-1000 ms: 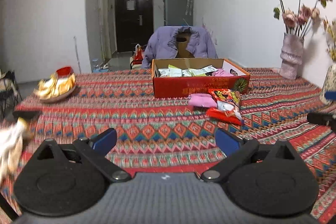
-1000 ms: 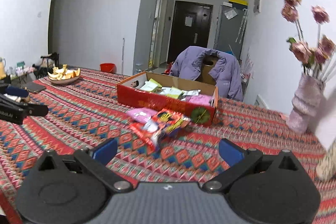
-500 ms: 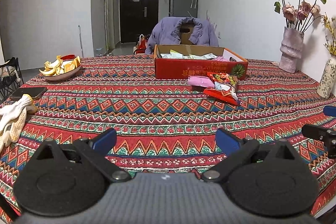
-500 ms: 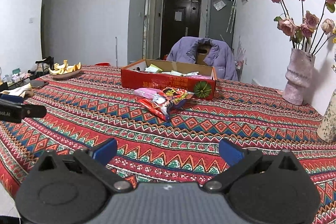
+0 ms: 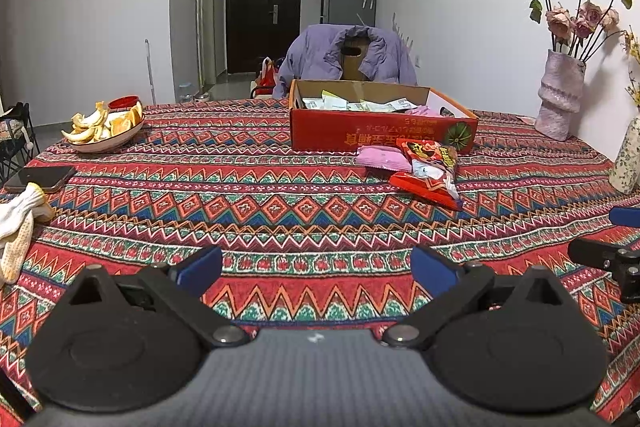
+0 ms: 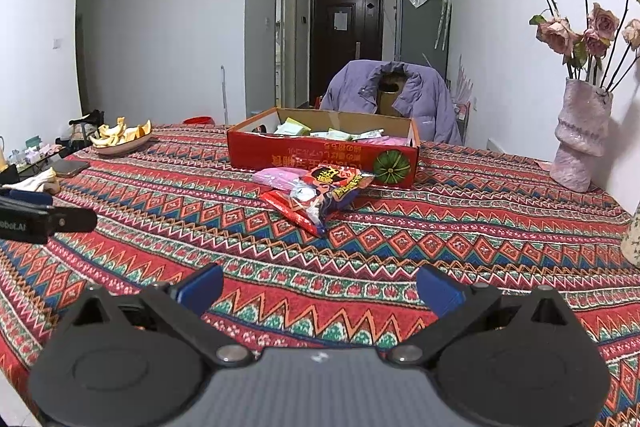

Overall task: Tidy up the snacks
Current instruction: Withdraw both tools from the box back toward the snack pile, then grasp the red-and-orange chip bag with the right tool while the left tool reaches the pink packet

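Left hand-held gripper (image 5: 316, 267): blue-padded fingers spread wide, nothing between them, held low over the near edge of the desk (image 5: 280, 195), which carries a red patterned cloth. Right hand-held gripper (image 6: 320, 291): likewise spread and empty, over the near part of the desk; its fingertip also shows at the right edge of the left wrist view. Red cardboard box (image 5: 380, 131): open-topped, standing far across the desk, long side facing the cameras, with several pale snack packets (image 5: 352, 103) lying inside. Loose items just in front of the box: a pink packet (image 5: 382, 158) lying flat, its long axis running roughly parallel to the box front; overlapping its right end, a red snack bag (image 5: 434, 167) lying flat, long axis running diagonally from the box towards the near side of the desk, near end angled left in the right wrist view. Both lie well apart from either gripper. Other items: bowl of fruit peel (image 5: 106, 129) at far left, a dark phone (image 5: 40, 179) and a white glove (image 5: 18, 227) at the left edge, pink vase of flowers (image 5: 560, 99) at far right.
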{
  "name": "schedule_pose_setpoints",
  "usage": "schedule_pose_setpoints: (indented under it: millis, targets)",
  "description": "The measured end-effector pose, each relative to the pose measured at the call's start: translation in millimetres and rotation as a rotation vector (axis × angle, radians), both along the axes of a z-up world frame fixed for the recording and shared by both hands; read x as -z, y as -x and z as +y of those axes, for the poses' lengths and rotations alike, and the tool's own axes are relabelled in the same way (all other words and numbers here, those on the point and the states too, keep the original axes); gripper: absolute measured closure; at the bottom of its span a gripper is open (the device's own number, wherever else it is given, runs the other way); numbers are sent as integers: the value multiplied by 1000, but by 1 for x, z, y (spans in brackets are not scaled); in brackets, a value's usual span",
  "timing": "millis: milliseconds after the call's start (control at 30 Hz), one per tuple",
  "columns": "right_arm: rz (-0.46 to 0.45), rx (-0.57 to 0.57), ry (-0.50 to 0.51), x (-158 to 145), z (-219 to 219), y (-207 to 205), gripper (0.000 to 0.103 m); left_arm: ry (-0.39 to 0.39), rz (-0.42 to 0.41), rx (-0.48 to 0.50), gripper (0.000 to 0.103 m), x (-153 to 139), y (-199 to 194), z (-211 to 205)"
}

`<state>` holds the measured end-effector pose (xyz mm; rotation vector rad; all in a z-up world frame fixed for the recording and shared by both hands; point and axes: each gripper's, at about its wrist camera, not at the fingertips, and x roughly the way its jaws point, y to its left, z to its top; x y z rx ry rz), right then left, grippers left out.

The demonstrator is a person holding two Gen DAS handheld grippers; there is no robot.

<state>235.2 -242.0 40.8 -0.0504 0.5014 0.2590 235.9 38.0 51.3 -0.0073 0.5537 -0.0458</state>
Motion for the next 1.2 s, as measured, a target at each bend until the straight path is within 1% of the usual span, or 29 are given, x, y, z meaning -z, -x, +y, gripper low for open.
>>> schedule_pose_setpoints:
  millis: [433, 567, 733, 900, 967, 1033, 1100, 1133, 1200]
  targets:
    - [48, -13, -31, 0, 5, -61, 0, -5, 42, 30, 1, 8, -55, -1]
    - [80, -11, -50, 3, 10, -89, 0, -24, 47, 43, 1, 10, -82, -3]
    - [111, -23, -89, 8, 17, -126, 0, -24, 66, 71, 1, 14, -120, -9]
    - [180, -41, -133, 19, 27, -171, 0, -31, 91, 86, 1, 20, -159, -15]
    - [203, -26, -162, 25, 30, -195, 0, -32, 92, 101, 1, 20, -175, -17]
    - [211, 4, -194, 33, 30, -217, 0, -61, 85, 96, 1, 22, -189, -18]
    - [228, 61, -216, 43, 32, -241, 0, -91, 76, 80, 1, 24, -204, -18]
    - [239, 84, -216, 48, 34, -250, 0, -92, 82, 72, 1, 26, -212, -18]
    - [243, 86, -218, 55, 39, -264, 0, -80, 96, 71, 1, 28, -224, -17]
